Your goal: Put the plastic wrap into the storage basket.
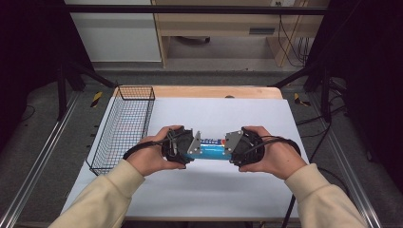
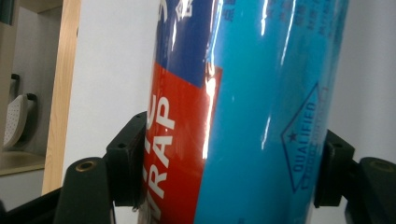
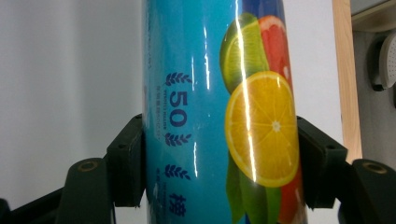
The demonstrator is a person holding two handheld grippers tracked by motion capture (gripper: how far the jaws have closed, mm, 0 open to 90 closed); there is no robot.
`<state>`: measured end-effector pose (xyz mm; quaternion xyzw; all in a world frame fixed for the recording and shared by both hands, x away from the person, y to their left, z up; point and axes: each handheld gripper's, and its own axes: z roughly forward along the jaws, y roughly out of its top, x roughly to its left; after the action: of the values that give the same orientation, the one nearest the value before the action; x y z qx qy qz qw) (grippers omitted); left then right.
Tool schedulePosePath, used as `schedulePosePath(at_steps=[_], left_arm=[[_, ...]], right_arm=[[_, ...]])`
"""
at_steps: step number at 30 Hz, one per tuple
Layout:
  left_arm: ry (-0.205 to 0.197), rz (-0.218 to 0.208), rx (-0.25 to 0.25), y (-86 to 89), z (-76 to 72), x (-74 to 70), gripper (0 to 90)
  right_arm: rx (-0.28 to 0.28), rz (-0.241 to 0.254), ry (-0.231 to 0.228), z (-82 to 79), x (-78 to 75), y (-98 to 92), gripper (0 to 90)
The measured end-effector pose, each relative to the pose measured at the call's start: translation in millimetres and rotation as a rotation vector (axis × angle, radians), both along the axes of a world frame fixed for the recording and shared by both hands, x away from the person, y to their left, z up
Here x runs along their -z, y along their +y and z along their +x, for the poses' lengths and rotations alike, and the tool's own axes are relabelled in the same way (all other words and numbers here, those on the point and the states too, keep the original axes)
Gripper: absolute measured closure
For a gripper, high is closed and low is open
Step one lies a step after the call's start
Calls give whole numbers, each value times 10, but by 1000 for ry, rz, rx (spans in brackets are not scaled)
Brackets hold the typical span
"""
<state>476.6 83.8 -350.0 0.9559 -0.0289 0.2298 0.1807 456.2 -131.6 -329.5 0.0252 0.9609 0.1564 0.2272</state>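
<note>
White sheet over a wooden table [image 1: 214, 92], with some lab-looking furniture and cables in the background, so pretty bare setup. Off on the left side of the table sits a black wire basket [image 1: 124, 126], well apart from the action.

Main thing is a blue roll of cling wrap [image 1: 212, 148], lying sideways roughly in the middle of the table between both hands. Can't really tell from the high view whether it's resting on the sheet or lifted a bit off it.

Left gripper [image 1: 183, 146] comes in from the left and has one end of the roll clamped. In the left gripper view the roll [image 2: 247, 116] sits right between the two black jaws, with both pads pressed against its sides, and you can read "WRAP" in white on a red patch plus a "QUALIFIED" diamond stamp on the blue.

Right gripper [image 1: 240, 147] has the other end, clenched the same way. In the right gripper view the roll [image 3: 219, 116] runs up between the jaws, pads tight on both sides, showing a big orange slice, a lime, a grapefruit and a "50" printed on the blue film.

Both hands wrap around the gripper bodies, cream sleeves coming in from the bottom, cables trailing off each one.
</note>
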Motion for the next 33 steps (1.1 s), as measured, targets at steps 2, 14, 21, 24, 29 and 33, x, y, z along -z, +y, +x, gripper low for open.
schedulePosePath(at_steps=[2, 14, 21, 24, 29, 33], left_arm=[[1, 8, -5, 2, -17, 1, 294], [-10, -15, 10, 54, -51, -51, 293], [-21, 2, 7, 69, -34, -34, 292], [-18, 11, 10, 76, -30, -23, 293], [-9, 17, 14, 72, -26, 2, 290], [-5, 26, 23, 55, -38, 26, 299]], right_arm=[[-5, 6, 6, -1, 11, 0, 315], [-20, 50, 11, -12, 7, -13, 315], [-23, 46, -13, -25, 9, 17, 317], [-28, 48, -5, -20, 21, 31, 318], [-28, 48, -11, -31, 22, 49, 318], [-39, 52, 1, -38, 24, 59, 317]])
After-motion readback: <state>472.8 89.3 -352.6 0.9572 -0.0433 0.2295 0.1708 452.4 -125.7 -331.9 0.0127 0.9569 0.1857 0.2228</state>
